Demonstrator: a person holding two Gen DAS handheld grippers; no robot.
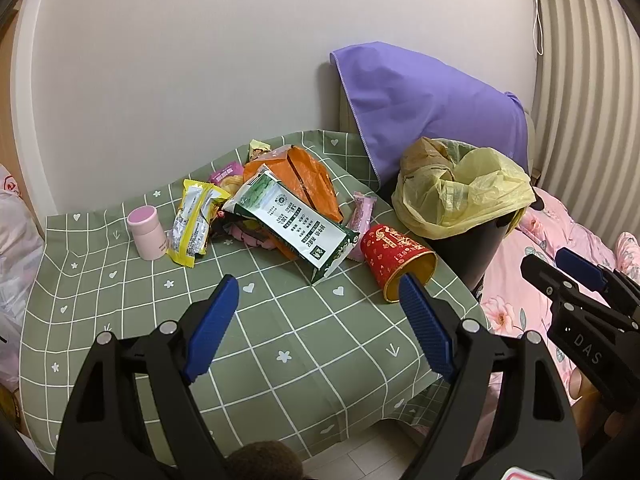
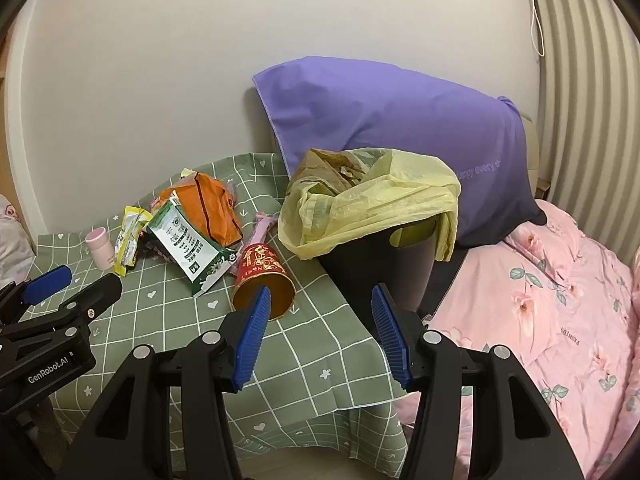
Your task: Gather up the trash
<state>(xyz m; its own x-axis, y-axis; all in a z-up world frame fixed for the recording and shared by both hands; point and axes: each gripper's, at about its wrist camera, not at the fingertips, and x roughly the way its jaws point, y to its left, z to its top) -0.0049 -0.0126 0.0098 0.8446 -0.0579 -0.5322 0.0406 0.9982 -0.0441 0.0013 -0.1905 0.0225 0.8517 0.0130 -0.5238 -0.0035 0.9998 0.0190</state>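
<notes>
Left wrist view: both left gripper (image 1: pixel 318 328) and right gripper (image 2: pixel 320 336) spread, empty; trash pile (image 1: pixel 260 208) and red cup (image 1: pixel 396 260) on the table (image 1: pixel 280 340), beside lined bin (image 1: pixel 464 208), looks barely started.

- A plain pale wall (image 2: pixel 160 60) closes the far side.
- Ribbed curtains (image 2: pixel 580 80) hang at right.
- A purple pillow (image 2: pixel 400 112) leans on the wall.
- Pink floral bedding (image 2: pixel 560 300) lies at right.
- Pale floor (image 1: pixel 360 460) shows near.
</notes>
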